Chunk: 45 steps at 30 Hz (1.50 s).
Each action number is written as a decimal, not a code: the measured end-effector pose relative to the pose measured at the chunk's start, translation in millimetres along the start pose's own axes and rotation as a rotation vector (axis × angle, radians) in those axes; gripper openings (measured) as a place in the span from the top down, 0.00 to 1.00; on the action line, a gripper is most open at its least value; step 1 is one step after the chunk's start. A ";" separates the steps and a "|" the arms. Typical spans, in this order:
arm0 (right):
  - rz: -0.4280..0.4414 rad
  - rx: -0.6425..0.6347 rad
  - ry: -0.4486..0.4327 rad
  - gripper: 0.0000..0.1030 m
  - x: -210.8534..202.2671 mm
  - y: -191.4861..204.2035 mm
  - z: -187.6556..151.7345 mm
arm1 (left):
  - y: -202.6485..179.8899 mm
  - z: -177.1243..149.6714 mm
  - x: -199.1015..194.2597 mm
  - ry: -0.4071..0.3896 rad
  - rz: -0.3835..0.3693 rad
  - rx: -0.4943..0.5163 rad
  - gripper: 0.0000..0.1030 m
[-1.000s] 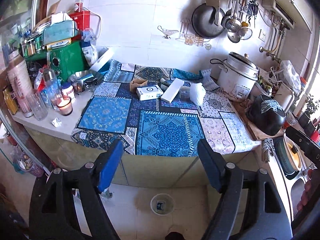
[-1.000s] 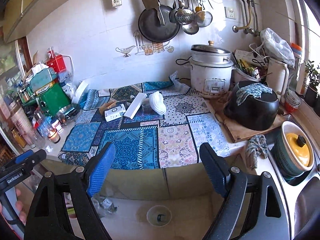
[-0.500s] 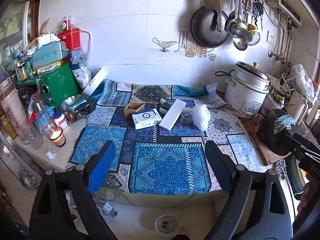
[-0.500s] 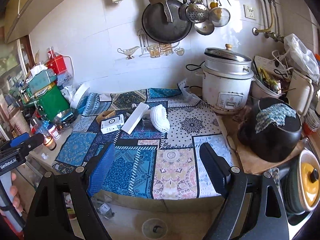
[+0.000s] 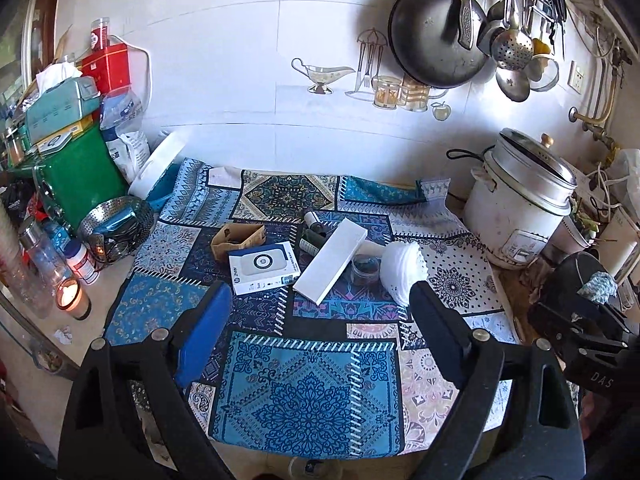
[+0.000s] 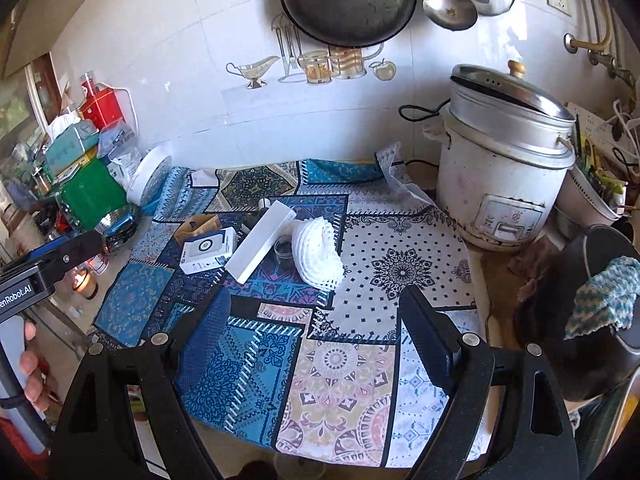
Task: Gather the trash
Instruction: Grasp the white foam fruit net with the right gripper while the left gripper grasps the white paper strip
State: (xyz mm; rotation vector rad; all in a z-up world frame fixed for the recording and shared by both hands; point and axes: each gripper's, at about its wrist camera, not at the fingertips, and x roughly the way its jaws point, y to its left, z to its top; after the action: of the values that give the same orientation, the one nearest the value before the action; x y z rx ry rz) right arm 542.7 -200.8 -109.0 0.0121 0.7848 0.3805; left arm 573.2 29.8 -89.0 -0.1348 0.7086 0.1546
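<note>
Two claws are hovering over the near edge of the counter (image 5: 100, 280), each with its jaws wide apart and gripping nothing: the left claw (image 5: 320, 312) and the right claw (image 6: 316, 316). Partly hidden behind the long white box (image 5: 331, 261) are a dark bottle (image 5: 313, 222) and a small glass jar (image 5: 366, 270), both hard to make out. That box is lying flat on the patterned cloth (image 5: 308, 384), its long axis running diagonally from near-left to far-right. Beside it are sitting a white device box (image 5: 264, 267), an open brown carton (image 5: 238, 238) and white foam netting (image 5: 402, 270). Compared with a second ago, both cameras are sitting closer, and the floor drain is slipping out of sight.
</note>
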 end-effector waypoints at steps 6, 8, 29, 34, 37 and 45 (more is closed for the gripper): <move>0.013 0.074 0.051 0.18 44.9 -6.5 8.8 | 7.1 24.7 56.9 0.051 -0.028 0.044 0.13; -0.004 0.106 0.070 0.18 61.2 -7.4 13.0 | 11.0 33.1 76.6 0.069 -0.053 0.070 0.13; -0.073 0.286 0.328 0.30 234.4 -3.3 30.9 | 25.9 71.1 292.5 0.356 -0.212 0.201 0.13; -0.067 0.269 0.321 0.51 233.2 -3.6 25.1 | 3.1 70.2 318.3 0.401 -0.268 0.236 0.20; -0.065 0.247 0.320 0.57 227.0 -2.1 23.9 | -11.6 67.4 324.5 0.395 -0.275 0.272 0.23; -0.097 0.256 0.292 0.60 203.6 -13.5 22.9 | -37.4 60.8 345.6 0.412 -0.291 0.319 0.27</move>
State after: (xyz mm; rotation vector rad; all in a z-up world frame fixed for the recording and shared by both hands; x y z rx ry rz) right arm 693.9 -141.5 -234.5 0.1606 1.1151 0.1893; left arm 877.6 36.8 -267.3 0.0399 1.1045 -0.2729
